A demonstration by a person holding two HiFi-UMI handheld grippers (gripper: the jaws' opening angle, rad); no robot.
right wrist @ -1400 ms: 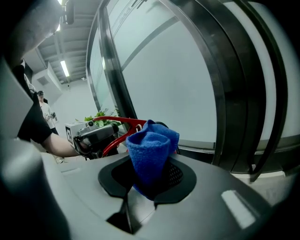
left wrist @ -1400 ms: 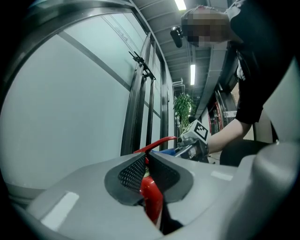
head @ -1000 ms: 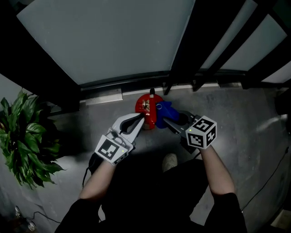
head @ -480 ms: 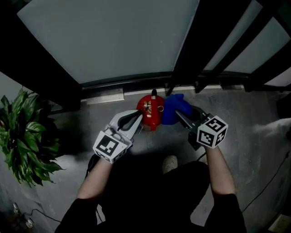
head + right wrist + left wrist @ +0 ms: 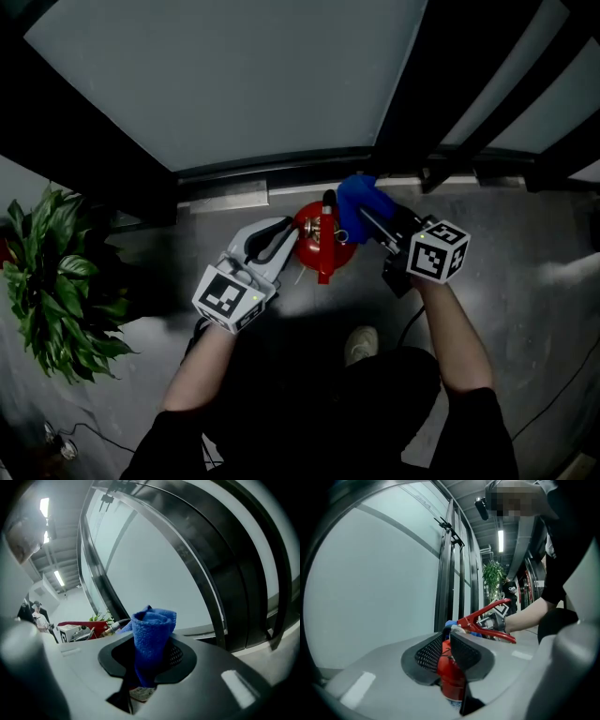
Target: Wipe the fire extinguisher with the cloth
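fire extinguisher (image 5: 323,246): red, upright on the grey floor (image 5: 506,281) at frame centre, below the glass wall.
left gripper (image 5: 286,240): jaws pinching the extinguisher's body (image 5: 451,679) from its left side.
right gripper (image 5: 367,221): jaws clamped on the blue cloth (image 5: 359,195), which is at the extinguisher's top, upper right of it.
potted plant (image 5: 47,281): far left edge.

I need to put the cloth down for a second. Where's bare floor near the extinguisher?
Grey floor is bare right of the right gripper, below the window frame. A narrower strip lies between the plant and the left gripper. It is crowded at the fire extinguisher: left gripper clamps it, the cloth sits by its head.
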